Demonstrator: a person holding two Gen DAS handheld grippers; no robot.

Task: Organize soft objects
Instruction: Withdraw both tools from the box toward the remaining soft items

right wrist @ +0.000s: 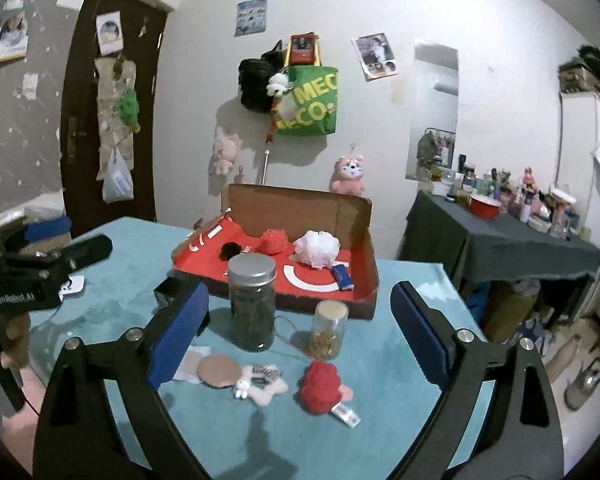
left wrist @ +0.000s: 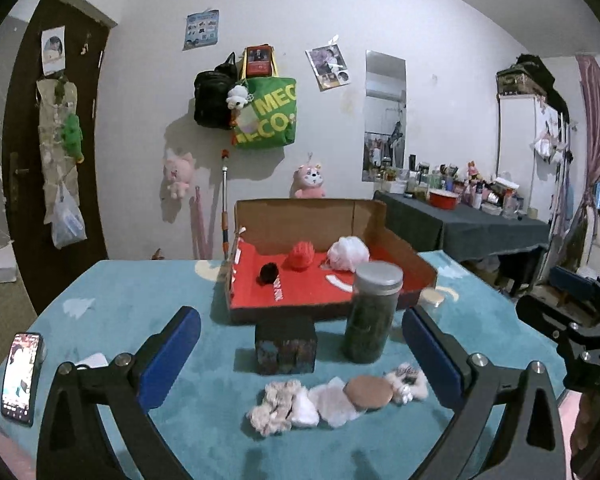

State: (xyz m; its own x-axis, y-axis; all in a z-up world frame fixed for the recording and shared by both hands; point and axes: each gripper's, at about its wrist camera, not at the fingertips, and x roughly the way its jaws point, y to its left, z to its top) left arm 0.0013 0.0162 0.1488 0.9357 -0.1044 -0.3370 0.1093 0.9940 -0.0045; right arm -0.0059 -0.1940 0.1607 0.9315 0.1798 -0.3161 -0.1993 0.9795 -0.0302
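Note:
An open cardboard box with a red floor stands mid-table. In it lie a red yarn ball, a white puff and a black pompom. In front of the box lies a row of soft pieces: a beige scrunchie, white pads, a brown round puff and a fluffy star clip. A red plush lies near the right gripper. My left gripper is open above the row. My right gripper is open and empty.
A tall dark jar with a grey lid and a dark cube stand before the box. A small glass jar stands to the right. A phone lies at the left table edge. A cluttered side table is far right.

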